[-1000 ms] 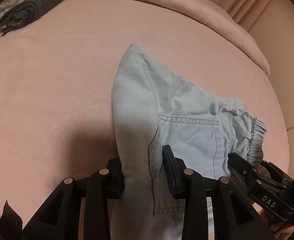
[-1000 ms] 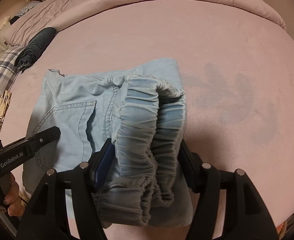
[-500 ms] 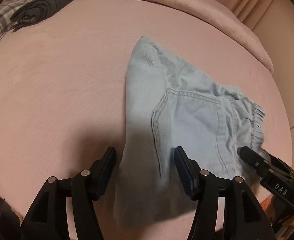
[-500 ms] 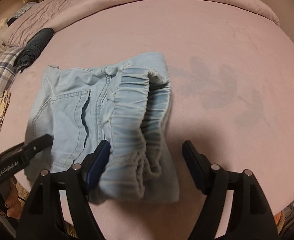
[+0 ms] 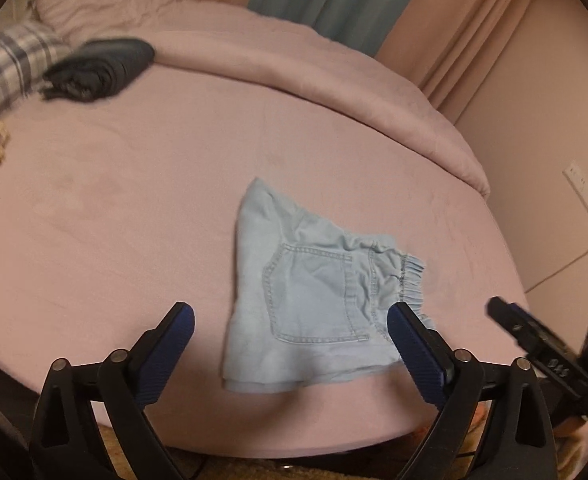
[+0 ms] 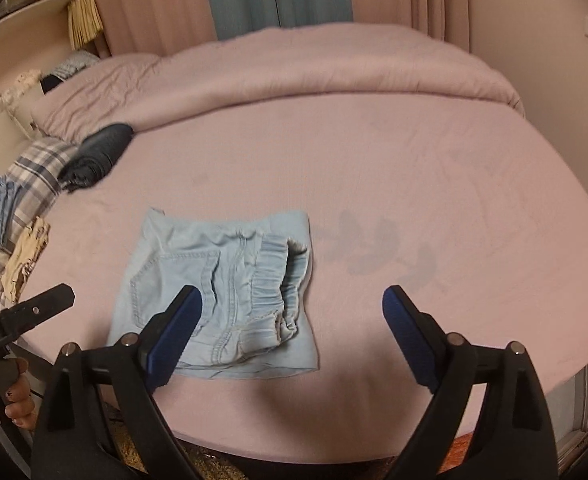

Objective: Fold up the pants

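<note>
The light blue denim pants (image 5: 306, 292) lie folded into a small square on the pink bed, back pocket up, elastic waistband at the right. They also show in the right wrist view (image 6: 222, 288). My left gripper (image 5: 290, 320) is open and empty, held above and in front of the pants. My right gripper (image 6: 292, 304) is open and empty, raised near the bed's front edge, right of the bundle. The other gripper's tip shows in each view (image 5: 534, 336) (image 6: 30, 312).
A rolled dark garment (image 5: 98, 66) (image 6: 94, 156) lies at the far left of the bed beside plaid fabric (image 6: 38, 168) and other clothes. A pink duvet (image 6: 294, 72) is bunched along the back. Curtains and walls stand behind the bed.
Both grippers opened, let go of the pants and pulled back and up from the bed. The folded pants now lie free on the sheet.
</note>
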### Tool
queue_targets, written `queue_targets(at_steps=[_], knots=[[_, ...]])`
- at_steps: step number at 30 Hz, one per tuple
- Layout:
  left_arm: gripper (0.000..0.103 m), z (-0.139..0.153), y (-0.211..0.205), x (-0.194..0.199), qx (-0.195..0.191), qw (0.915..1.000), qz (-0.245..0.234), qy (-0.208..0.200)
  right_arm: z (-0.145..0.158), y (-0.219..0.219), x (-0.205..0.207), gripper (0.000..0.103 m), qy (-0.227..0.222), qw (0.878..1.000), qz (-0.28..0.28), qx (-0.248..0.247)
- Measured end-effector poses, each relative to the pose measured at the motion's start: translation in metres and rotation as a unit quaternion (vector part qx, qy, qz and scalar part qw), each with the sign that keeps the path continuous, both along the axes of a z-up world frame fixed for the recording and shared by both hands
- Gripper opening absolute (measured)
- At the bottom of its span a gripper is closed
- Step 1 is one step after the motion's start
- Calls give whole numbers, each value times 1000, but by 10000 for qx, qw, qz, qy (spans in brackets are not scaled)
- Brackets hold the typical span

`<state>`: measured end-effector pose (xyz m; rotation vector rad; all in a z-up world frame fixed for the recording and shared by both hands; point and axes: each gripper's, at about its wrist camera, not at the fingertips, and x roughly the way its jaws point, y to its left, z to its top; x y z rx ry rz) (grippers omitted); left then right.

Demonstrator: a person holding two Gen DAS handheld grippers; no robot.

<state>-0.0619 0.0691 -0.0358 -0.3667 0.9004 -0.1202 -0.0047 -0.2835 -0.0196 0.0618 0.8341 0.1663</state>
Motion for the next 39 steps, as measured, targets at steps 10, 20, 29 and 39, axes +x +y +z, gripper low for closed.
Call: queue_targets(at_steps=[10,20,29,39], knots=[[98,10,-20,-2,453,9989,-73,-112,9,13,-10,96,-202,9996,187,54],[99,0,-42,-6,655,9972,-348,91,-1,20,-17,97,-63,9994,333,40],[99,-5,-51,-6,956,9946,-293,262,-7,22,-18,97,18,9992,395,100],[99,-7,-50,-7,1065,9935,-224,331,-8,27,-16,97,45,9989,464,72]])
